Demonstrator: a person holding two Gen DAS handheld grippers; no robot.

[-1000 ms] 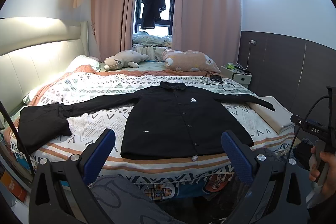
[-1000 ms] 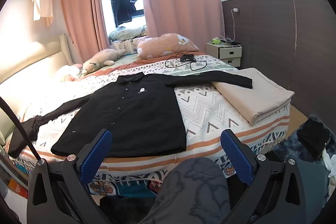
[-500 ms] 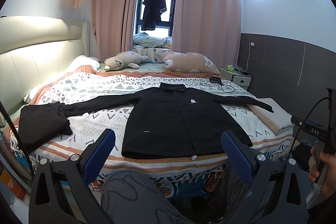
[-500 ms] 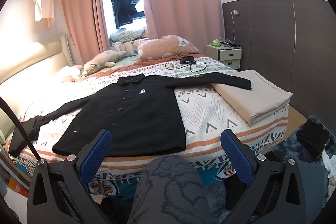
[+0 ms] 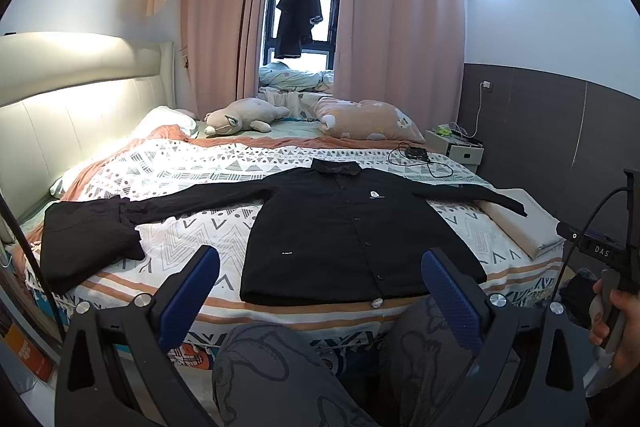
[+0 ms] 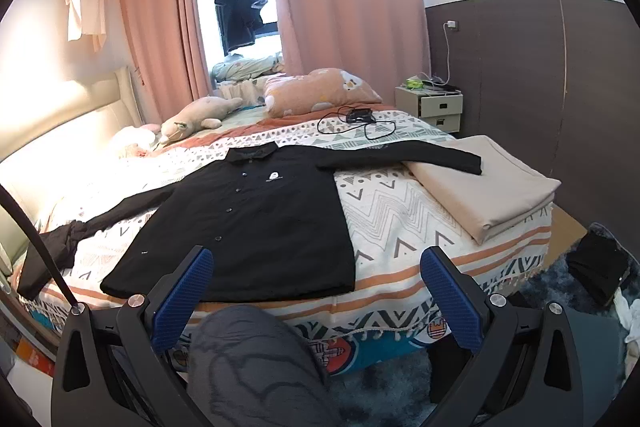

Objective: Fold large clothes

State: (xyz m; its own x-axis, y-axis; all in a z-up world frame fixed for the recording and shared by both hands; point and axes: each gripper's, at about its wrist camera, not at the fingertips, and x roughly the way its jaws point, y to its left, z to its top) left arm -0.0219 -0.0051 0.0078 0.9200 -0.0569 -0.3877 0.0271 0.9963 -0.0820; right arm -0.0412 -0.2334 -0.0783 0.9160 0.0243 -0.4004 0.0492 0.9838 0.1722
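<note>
A long black button-up coat [image 5: 352,227] lies flat, front up, on the patterned bedspread [image 5: 192,171], collar far, hem near, both sleeves spread out. It also shows in the right wrist view [image 6: 256,223]. Its left sleeve ends next to a folded black garment [image 5: 84,243]. Its right sleeve rests on a folded beige sheet [image 6: 488,187]. My left gripper [image 5: 320,291] is open and empty, held before the bed's near edge, short of the hem. My right gripper [image 6: 318,287] is open and empty, also short of the hem.
My grey-trousered knees [image 5: 280,367] stand against the bed's near edge. A plush toy [image 5: 240,117] and pink pillow [image 5: 368,119] lie at the far side, with a black charger and cable [image 6: 360,119]. A nightstand [image 6: 436,107] stands right. Dark clothes [image 6: 596,267] lie on the floor.
Both views have dropped and drawn slightly closer to the bed; my knees have risen into the lower frame. The coat has not moved. Both grippers stay open.
</note>
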